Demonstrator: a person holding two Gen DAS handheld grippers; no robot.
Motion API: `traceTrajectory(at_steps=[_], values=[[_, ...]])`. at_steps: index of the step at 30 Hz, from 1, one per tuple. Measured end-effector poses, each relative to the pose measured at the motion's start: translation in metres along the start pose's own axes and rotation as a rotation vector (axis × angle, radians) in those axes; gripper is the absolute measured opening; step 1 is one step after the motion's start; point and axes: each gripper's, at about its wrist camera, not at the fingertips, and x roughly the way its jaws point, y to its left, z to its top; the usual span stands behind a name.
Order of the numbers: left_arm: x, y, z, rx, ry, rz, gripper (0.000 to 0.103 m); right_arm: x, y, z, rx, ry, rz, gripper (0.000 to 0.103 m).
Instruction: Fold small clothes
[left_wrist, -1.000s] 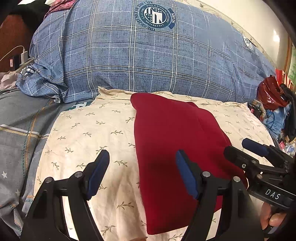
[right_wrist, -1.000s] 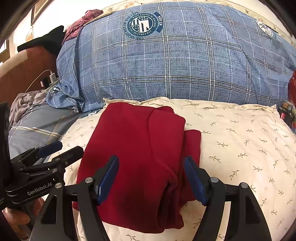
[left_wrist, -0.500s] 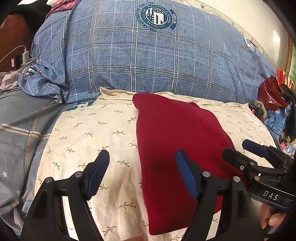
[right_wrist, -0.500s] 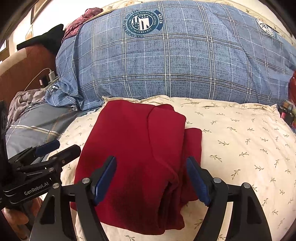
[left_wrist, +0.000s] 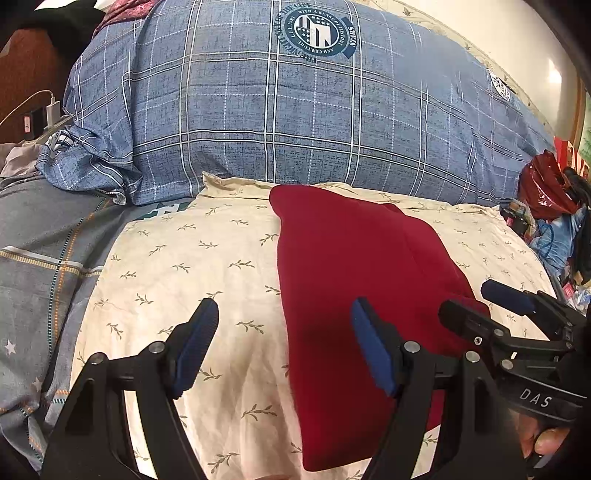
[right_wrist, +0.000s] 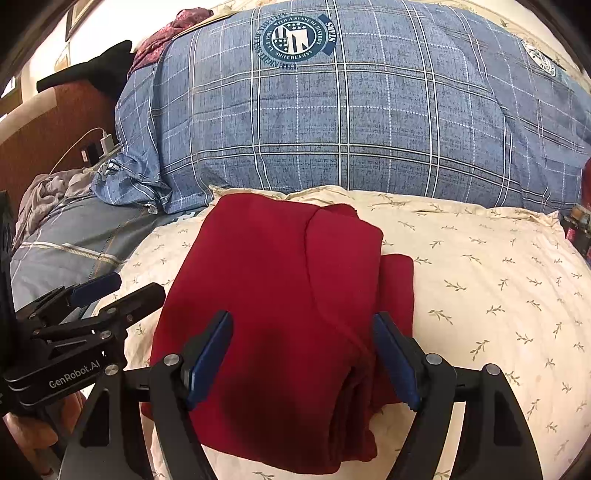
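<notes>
A dark red folded garment (left_wrist: 351, 266) (right_wrist: 277, 277) lies flat on a cream leaf-print cushion (left_wrist: 192, 273) (right_wrist: 498, 288), with a narrower layer showing along its right side. My left gripper (left_wrist: 283, 314) hovers open above the garment's left edge, nothing pressed between its blue pads. My right gripper (right_wrist: 303, 321) stands open over the near part of the garment, its pads apart from the cloth. Each gripper shows in the other's view: the right gripper (left_wrist: 469, 301) at the garment's right side, the left gripper (right_wrist: 136, 286) at its left side.
A big blue plaid duvet (left_wrist: 295, 129) (right_wrist: 351, 129) bulges behind the cushion. A grey striped sheet (left_wrist: 44, 240) lies to the left, with a white charger and cable (right_wrist: 107, 142). A red bag (left_wrist: 546, 184) and clutter sit at the far right.
The right gripper's jaws have spread slightly wider. The garment and the left gripper stay where they were.
</notes>
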Motion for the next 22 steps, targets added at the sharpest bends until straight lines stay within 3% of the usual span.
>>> traceTrajectory(at_steps=[22], values=[[0.007, 0.013, 0.000, -0.003, 0.003, 0.003, 0.074, 0.009, -0.003, 0.000, 0.007, 0.016, 0.008, 0.079]])
